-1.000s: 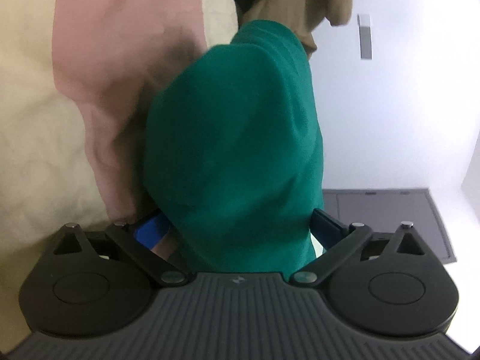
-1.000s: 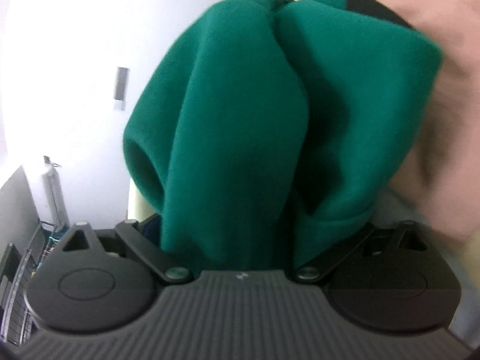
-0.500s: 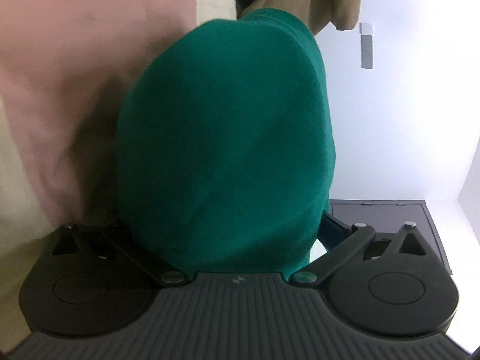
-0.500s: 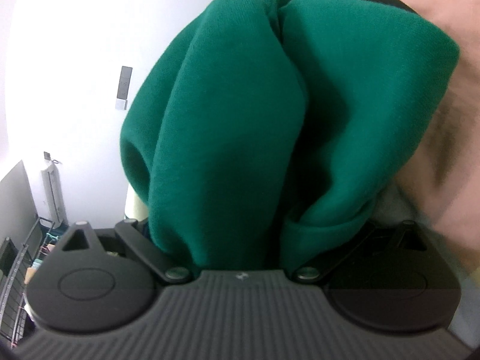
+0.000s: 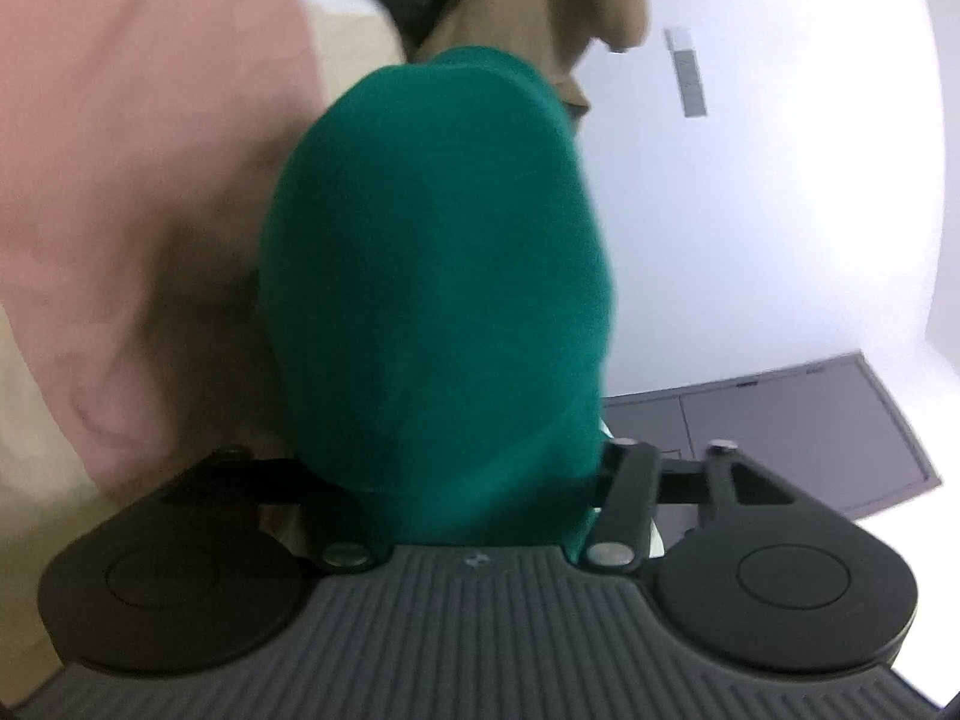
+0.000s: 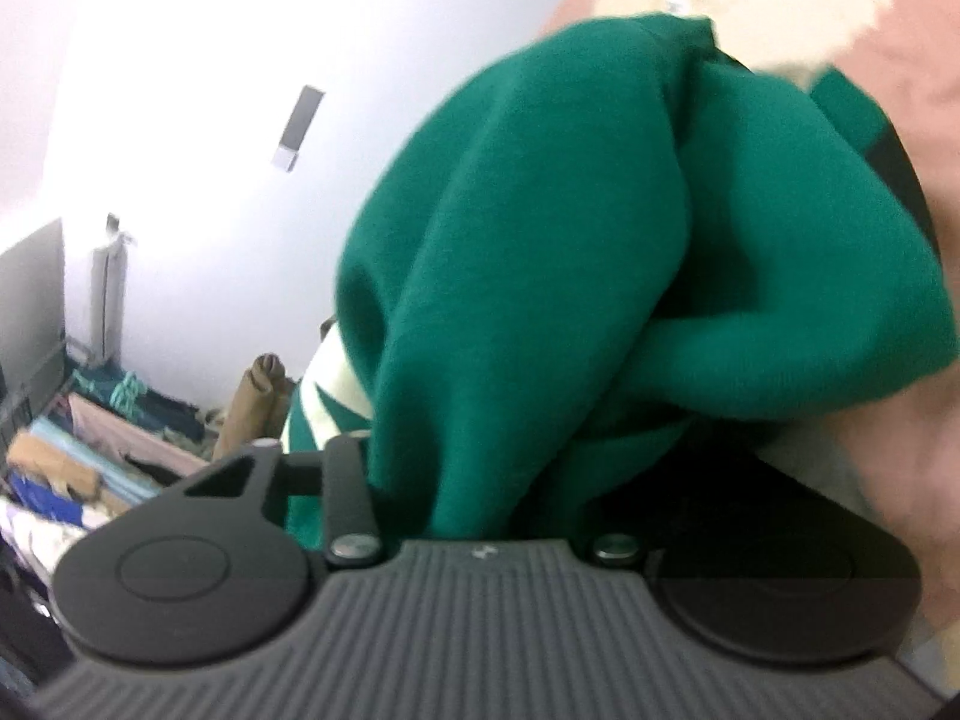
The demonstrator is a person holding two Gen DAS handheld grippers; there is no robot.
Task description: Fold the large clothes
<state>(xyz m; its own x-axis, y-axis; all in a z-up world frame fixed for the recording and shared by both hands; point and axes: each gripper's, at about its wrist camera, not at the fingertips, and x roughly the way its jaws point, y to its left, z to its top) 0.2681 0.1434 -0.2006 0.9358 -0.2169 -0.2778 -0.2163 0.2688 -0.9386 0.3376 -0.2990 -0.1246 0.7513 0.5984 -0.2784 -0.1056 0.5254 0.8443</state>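
Observation:
A green garment [image 5: 438,300] bulges out of my left gripper [image 5: 474,480], which is shut on it; the cloth hides the fingertips. The same green garment [image 6: 570,252] with a cream stripe fills my right gripper [image 6: 480,480], also shut on it. The fabric hangs in thick folds in front of both cameras. A pink and beige bed cover [image 5: 120,180] lies under it, also at the right edge of the right wrist view [image 6: 900,90].
A tan garment [image 5: 540,12] and a dark one hang beyond the green cloth. A white wall [image 5: 780,210] and a grey cabinet [image 5: 780,414] stand on the right. A pile of mixed clothes [image 6: 90,468] lies low left in the right wrist view.
Both grippers have tilted and swung with the green garment still held. The right view now shows the clothes pile low left; the left view has rolled, with more wall and cabinet in sight.

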